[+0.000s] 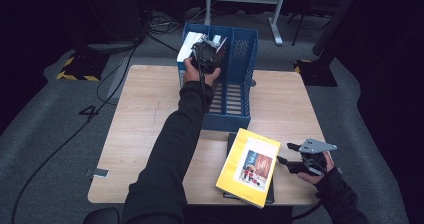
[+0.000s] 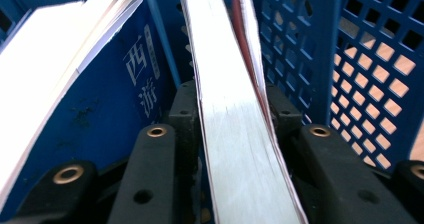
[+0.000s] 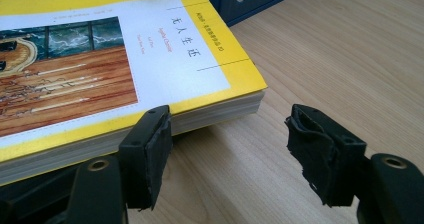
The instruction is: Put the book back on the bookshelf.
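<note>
**Left fingers around a book in the blue rack**

Two grippers are at work. The left gripper (image 1: 209,51) reaches into the blue rack (image 1: 240,79) at the far side of the counter (image 1: 145,114). A thick book (image 2: 235,134) stands on edge between its fingers (image 2: 150,179), page edges facing the camera; whether the pads press on it or stand just off it I cannot tell. A second book, with a blue cover (image 2: 115,99), leans in the next compartment beside it.

Near the front edge of the counter a yellow book (image 1: 248,166) lies flat on top of a dark book (image 1: 231,143). The right gripper (image 1: 286,154) rests just beside the yellow book with its fingers (image 3: 150,154) spread apart; one finger sits against the book's edge, the other over bare wood.
</note>
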`<action>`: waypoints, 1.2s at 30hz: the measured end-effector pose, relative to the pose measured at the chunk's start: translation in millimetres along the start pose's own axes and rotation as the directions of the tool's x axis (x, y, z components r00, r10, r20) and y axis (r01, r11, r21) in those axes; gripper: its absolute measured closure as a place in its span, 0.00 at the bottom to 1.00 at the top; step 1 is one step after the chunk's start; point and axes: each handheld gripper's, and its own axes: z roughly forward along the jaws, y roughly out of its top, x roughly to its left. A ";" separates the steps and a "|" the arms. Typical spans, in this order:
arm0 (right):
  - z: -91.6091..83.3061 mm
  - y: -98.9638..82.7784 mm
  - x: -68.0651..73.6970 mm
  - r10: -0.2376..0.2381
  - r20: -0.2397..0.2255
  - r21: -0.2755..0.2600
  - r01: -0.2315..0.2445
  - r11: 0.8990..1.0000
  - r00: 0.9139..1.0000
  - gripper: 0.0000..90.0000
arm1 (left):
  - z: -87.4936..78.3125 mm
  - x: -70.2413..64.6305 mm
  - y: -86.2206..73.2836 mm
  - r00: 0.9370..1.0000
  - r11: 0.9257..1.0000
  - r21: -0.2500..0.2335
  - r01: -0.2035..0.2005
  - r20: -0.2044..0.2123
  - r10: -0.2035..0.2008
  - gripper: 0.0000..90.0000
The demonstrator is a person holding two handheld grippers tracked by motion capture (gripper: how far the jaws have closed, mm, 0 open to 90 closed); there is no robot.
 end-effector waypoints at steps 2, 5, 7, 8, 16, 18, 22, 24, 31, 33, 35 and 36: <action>0.0 0.1 0.1 0.001 0.001 -0.001 -0.001 1.000 1.000 0.38 | -4.4 0.6 -0.5 1.000 1.000 -0.006 -0.009 0.020 0.009 0.71; 0.1 0.1 0.0 0.002 0.001 0.000 -0.002 1.000 1.000 0.37 | -10.0 0.9 -1.7 0.999 0.999 -0.009 -0.031 0.031 0.031 0.69; 0.1 0.4 0.2 0.002 0.003 0.000 -0.002 1.000 1.000 0.37 | -14.7 1.9 -3.4 0.998 0.999 -0.019 -0.035 0.044 0.035 0.68; 0.0 0.6 0.5 0.004 0.004 0.001 -0.004 1.000 1.000 0.37 | -18.0 2.1 -4.5 0.998 0.999 -0.020 -0.047 0.048 0.048 0.67; 0.3 0.3 0.7 0.009 0.006 0.003 -0.009 1.000 1.000 0.37 | -44.2 5.0 -10.4 0.990 0.993 -0.054 -0.103 0.087 0.108 0.60; 0.1 0.4 1.1 0.007 0.008 0.004 -0.007 1.000 1.000 0.37 | -48.9 5.4 -11.0 0.987 0.991 -0.056 -0.122 0.095 0.127 0.58; 0.3 0.2 1.1 0.011 0.007 0.005 -0.011 1.000 1.000 0.37 | -64.8 6.1 -18.0 0.979 0.986 -0.073 -0.152 0.122 0.160 0.55; 0.4 0.2 1.2 0.012 0.008 0.006 -0.012 1.000 1.000 0.37 | -70.6 5.9 -23.1 0.975 0.982 -0.075 -0.173 0.127 0.181 0.55; 0.6 0.2 1.5 0.013 0.011 0.008 -0.013 1.000 1.000 0.37 | -88.4 7.5 -36.7 0.962 0.976 -0.096 -0.197 0.171 0.211 0.51; 0.6 0.2 1.6 0.011 0.013 0.009 -0.011 1.000 1.000 0.37 | -94.1 6.8 -41.5 0.958 0.973 -0.097 -0.208 0.181 0.223 0.49; 0.7 0.4 1.6 0.015 0.015 0.010 -0.015 1.000 1.000 0.36 | -98.3 5.8 -45.7 0.953 0.969 -0.100 -0.225 0.184 0.240 0.47; 0.7 0.4 1.5 0.015 0.015 0.010 -0.015 1.000 1.000 0.36 | -101.2 5.3 -49.1 0.949 0.967 -0.105 -0.231 0.192 0.248 0.47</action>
